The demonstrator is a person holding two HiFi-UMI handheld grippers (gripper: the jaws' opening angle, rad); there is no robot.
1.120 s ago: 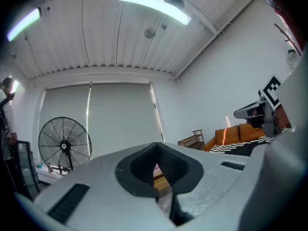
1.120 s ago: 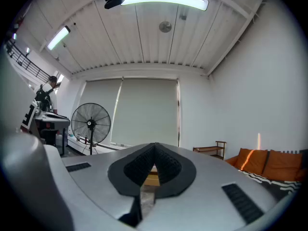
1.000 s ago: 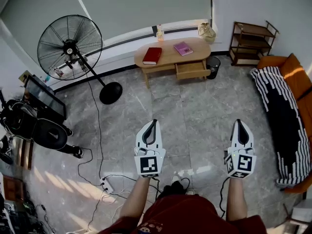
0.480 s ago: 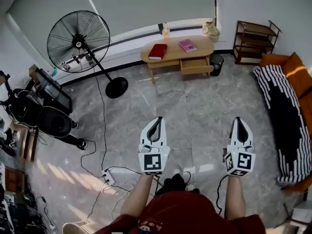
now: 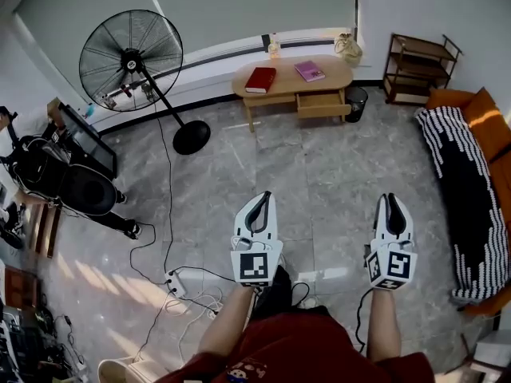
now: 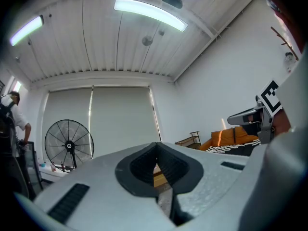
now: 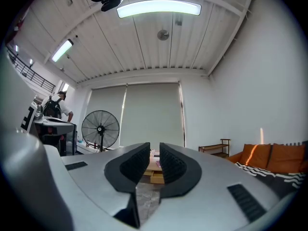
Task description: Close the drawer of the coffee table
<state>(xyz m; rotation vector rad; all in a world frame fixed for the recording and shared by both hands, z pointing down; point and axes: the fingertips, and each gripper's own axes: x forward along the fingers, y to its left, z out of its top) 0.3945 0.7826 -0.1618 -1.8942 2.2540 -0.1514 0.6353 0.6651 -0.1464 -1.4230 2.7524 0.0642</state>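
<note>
The wooden coffee table point(image 5: 286, 86) stands far ahead by the window wall, its drawer point(image 5: 322, 104) pulled out at the front right. A red book point(image 5: 260, 79) and a pink book point(image 5: 309, 71) lie on top. Both grippers are held level over the floor, well short of the table. My left gripper point(image 5: 261, 199) is shut, its tips touching, with nothing in it point(image 6: 155, 148). The jaws of my right gripper point(image 5: 391, 201) are opening: a narrow gap shows between the pads, nothing between them point(image 7: 154, 150). Through that gap I see the table and drawer point(image 7: 156, 177).
A tall standing fan point(image 5: 132, 57) with a round base point(image 5: 192, 138) is at the left. A power strip and cables point(image 5: 180, 282) lie near my feet. At the right are a striped sofa point(image 5: 467, 190), a wooden shelf point(image 5: 417, 70) and a bin point(image 5: 356, 102).
I have walked a little toward the table, both grippers carried forward. The right gripper's jaws, closed before, now stand slightly apart.
</note>
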